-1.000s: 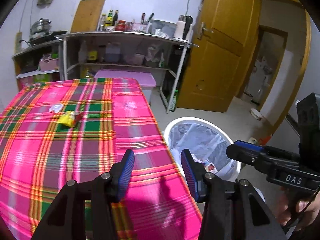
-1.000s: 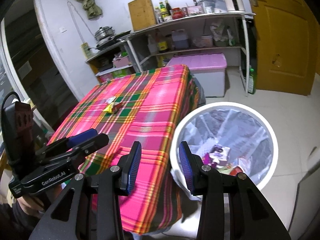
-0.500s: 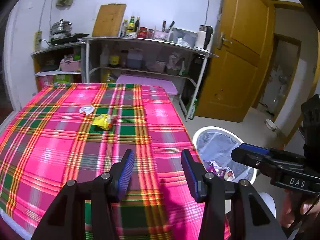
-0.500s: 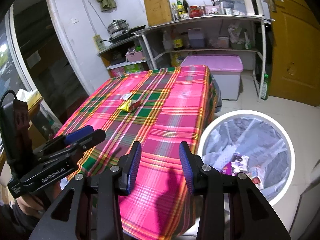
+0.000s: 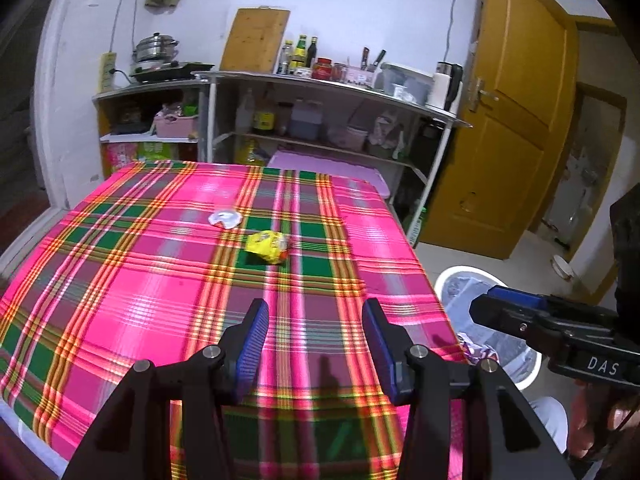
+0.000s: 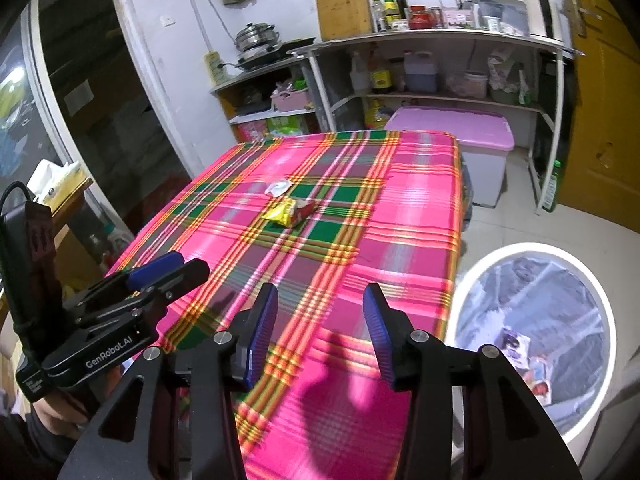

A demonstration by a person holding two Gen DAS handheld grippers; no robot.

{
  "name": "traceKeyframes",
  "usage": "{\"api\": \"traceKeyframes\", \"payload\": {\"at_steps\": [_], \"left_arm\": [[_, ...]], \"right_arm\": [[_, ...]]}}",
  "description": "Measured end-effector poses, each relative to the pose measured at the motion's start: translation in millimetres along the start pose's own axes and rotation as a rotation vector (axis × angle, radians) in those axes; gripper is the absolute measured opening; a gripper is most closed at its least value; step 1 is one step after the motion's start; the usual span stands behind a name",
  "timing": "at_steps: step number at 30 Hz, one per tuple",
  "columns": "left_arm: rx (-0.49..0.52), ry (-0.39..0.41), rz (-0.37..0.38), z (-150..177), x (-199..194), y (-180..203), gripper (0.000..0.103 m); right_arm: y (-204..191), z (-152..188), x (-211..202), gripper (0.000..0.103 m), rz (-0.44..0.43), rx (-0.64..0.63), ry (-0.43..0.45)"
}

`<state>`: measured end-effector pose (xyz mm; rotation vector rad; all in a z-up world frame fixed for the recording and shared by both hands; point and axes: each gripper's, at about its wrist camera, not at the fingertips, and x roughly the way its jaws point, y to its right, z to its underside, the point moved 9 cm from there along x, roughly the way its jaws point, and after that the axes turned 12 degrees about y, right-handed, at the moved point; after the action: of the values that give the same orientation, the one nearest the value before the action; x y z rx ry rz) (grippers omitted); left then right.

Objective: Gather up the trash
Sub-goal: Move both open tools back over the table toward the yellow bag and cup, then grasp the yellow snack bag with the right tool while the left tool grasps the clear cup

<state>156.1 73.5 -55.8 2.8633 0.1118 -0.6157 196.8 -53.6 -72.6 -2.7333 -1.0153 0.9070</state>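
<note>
A crumpled yellow snack wrapper [image 5: 267, 246] lies mid-table on the pink plaid tablecloth [image 5: 140, 280], with a small white scrap [image 5: 225, 219] just behind it to the left. Both also show in the right wrist view: the wrapper [image 6: 289, 211] and the scrap [image 6: 278, 188]. My left gripper [image 5: 314, 334] is open and empty over the near part of the table. My right gripper [image 6: 320, 328] is open and empty over the table's near right part. A white trash bin [image 6: 536, 252] with a clear liner stands on the floor to the right of the table, holding several wrappers; it also shows in the left wrist view [image 5: 464, 274].
Metal shelves [image 5: 328, 84] with bottles, pots and a kettle line the back wall. A pink-lidded storage box [image 6: 452, 128] stands behind the table. A yellow door [image 5: 516, 120] is at the right. A green bottle [image 6: 554, 188] stands on the floor by the shelf leg.
Both grippers have swung left from over the bin to over the table. The wrapper and scrap now lie nearer the middle of both views. Both stay open.
</note>
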Motion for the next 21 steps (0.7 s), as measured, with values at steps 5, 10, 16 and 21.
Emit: {"api": "traceKeyframes", "payload": {"at_steps": [5, 10, 16, 21], "left_arm": [[-0.027, 0.005, -0.033, -2.7, 1.0, -26.4, 0.048], [-0.048, 0.010, -0.062, -4.8, 1.6, -49.9, 0.048], [-0.065, 0.016, -0.092, -8.2, 2.3, -73.6, 0.048], [-0.082, 0.015, -0.111, -8.7, 6.2, -91.1, 0.048]], "right_arm": [[-17.2, -3.0, 23.3, 0.051, -0.023, -0.009, -0.022], [-29.9, -6.0, 46.5, 0.051, -0.044, -0.004, -0.044], [-36.6, -9.4, 79.6, 0.051, -0.051, 0.013, -0.078], [-37.8, -12.6, 105.1, 0.051, -0.051, 0.042, -0.102]]}}
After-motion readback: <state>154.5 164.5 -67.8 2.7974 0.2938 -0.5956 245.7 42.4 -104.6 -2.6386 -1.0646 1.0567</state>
